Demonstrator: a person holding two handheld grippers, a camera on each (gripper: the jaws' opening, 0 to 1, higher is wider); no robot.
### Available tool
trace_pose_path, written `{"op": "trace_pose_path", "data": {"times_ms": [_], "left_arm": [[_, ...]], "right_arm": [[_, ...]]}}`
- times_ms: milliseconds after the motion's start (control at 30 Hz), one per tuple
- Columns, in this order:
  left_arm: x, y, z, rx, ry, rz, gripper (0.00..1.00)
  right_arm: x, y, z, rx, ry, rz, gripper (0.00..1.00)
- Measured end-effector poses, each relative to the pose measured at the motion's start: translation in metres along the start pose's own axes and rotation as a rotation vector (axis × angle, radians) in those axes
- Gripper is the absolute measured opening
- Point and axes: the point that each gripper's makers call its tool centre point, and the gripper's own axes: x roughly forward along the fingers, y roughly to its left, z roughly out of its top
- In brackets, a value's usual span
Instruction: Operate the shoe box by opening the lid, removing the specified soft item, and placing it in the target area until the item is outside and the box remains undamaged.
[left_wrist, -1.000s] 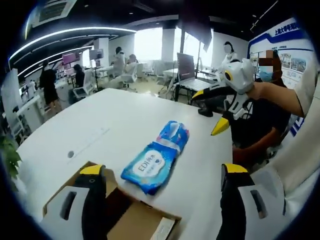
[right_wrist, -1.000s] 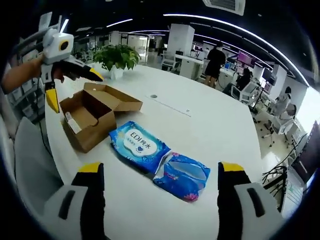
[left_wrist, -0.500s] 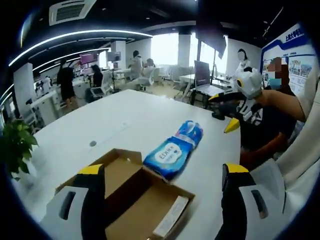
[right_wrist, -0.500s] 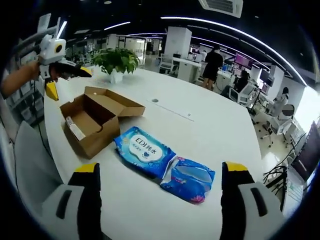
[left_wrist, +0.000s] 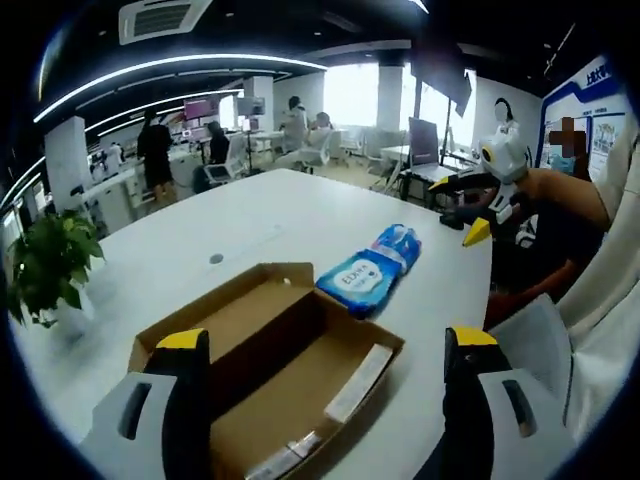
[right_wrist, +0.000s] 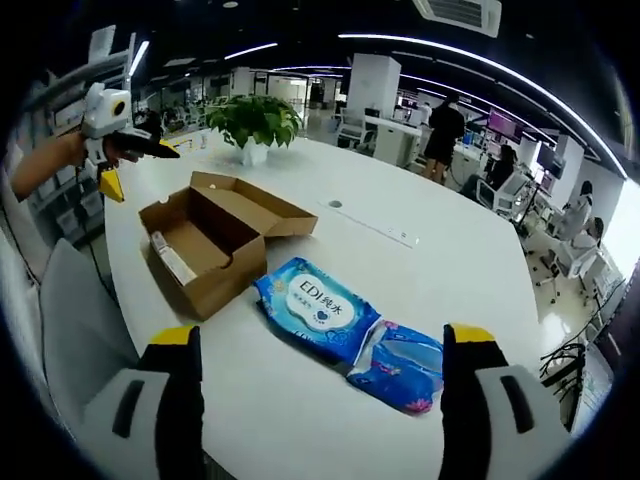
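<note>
One cardboard shoe box (right_wrist: 208, 248) sits on the white table (right_wrist: 420, 270) with its lid folded back, open; a pale slip lies inside along one wall; two blue soft packs lie just beside the box, touching end to end: the wipes pack (right_wrist: 318, 309) nearer the box, the second pack (right_wrist: 405, 364) beyond it; their shared long axis runs away from the box; one potted plant (right_wrist: 252, 122) stands further off; the left gripper (left_wrist: 318, 345) and the right gripper (right_wrist: 318, 340) are both spread wide, holding nothing.
</note>
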Motion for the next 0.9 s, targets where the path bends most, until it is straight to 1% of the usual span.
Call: {"op": "trace_pose_path", "data": {"times_ms": [67,200,267,300,467,600,767,900], "left_arm": [[-0.007,0.001,-0.005,-0.005,-0.004,0.002,1.00],[-0.020,0.006,-0.017,-0.006,0.019,0.038,1.00],[-0.027,0.010,-0.021,-0.015,0.017,0.052,1.00],[-0.030,0.010,-0.022,-0.021,0.015,0.055,1.00],[-0.046,0.012,-0.029,-0.033,0.010,0.086,1.00],[-0.056,0.015,-0.036,-0.027,0.013,0.119,1.00],[-0.069,0.016,-0.042,-0.058,-0.013,0.144,1.00],[-0.074,0.017,-0.049,-0.086,-0.010,0.168,1.00]], "right_arm": [[0.003,0.008,0.000,-0.009,0.010,0.041,0.90],[0.008,0.029,0.005,-0.057,0.023,0.119,0.85],[0.011,0.037,0.006,-0.068,0.038,0.165,0.80],[0.013,0.038,0.007,-0.071,0.038,0.173,0.79],[0.021,0.059,0.012,-0.145,0.047,0.267,0.73],[0.029,0.070,0.016,-0.197,0.051,0.317,0.69],[0.040,0.081,0.022,-0.277,0.055,0.370,0.66],[0.049,0.090,0.027,-0.320,0.059,0.414,0.64]]}}
